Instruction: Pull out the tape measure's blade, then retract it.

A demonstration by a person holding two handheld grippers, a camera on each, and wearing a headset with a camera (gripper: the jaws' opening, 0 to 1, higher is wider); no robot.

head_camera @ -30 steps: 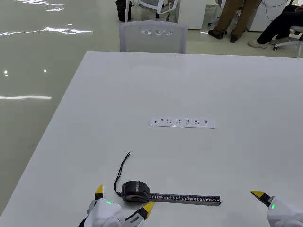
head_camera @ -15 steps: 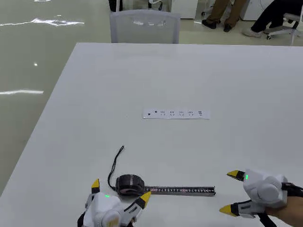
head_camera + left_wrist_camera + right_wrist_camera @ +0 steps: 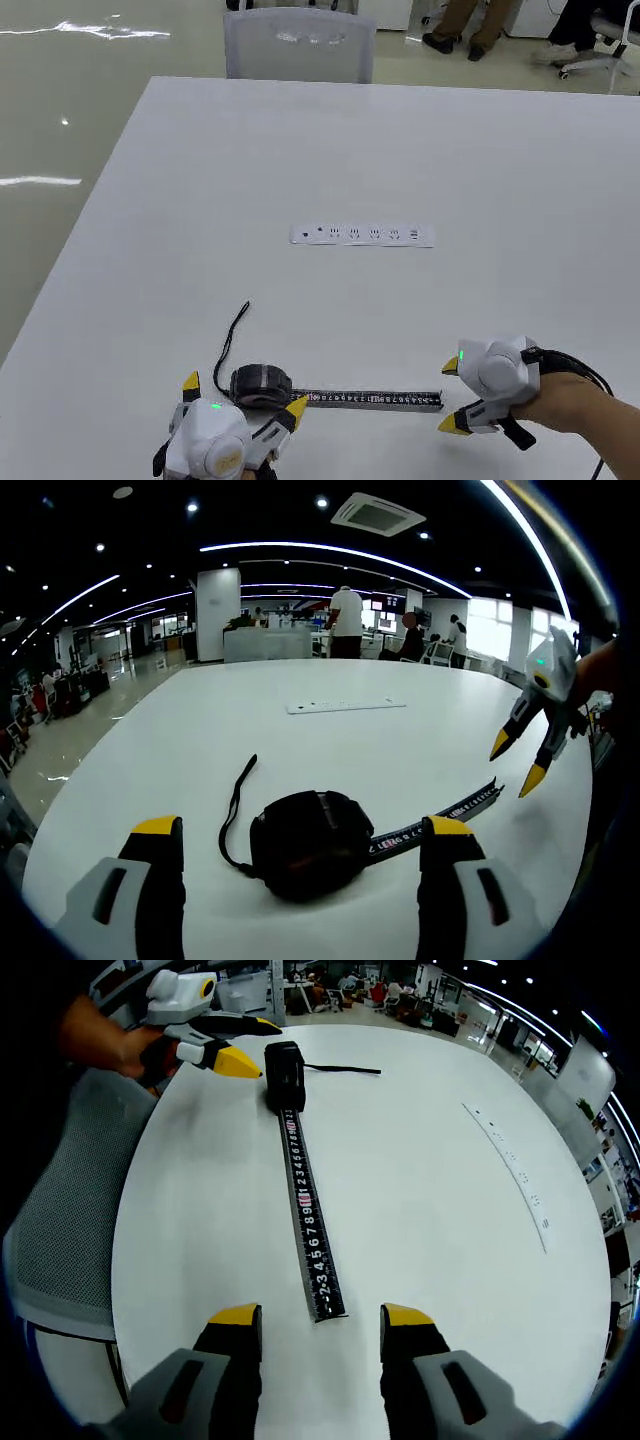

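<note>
Near the table's (image 3: 300,150) near edge, toward its left side, the black tape measure (image 3: 261,385) lies with its blade (image 3: 375,399) drawn out flat to the right, parallel to that edge. Its black wrist strap (image 3: 230,340) curls away toward the far edge.

The left gripper (image 3: 243,393) stands with its yellow-tipped jaws spread wide, one on each side of the case. In the left gripper view the case (image 3: 310,842) sits in the gap clear of both jaws, so nothing is clamped. The right gripper (image 3: 448,396) is at the blade's free end, jaws also well apart. In the right gripper view the blade's (image 3: 308,1220) tip lies just in the gap between the two jaw tips. They are not closed on it, and whether either tip touches it cannot be told.

The blade is black with white numerals; in the right gripper view single digits from 2 up to 9 can be read near the tip, with finer marks too small to read. A white power strip (image 3: 363,235) lies flush near the table's middle, its markings illegible. A grey chair (image 3: 298,45) stands at the far edge.

Half a second ago the right gripper was off to the right of the blade's end; now it has closed in on the tip. A second ago it was only entering at the lower right corner. The left gripper still brackets the case, and the blade shows the same length out.
</note>
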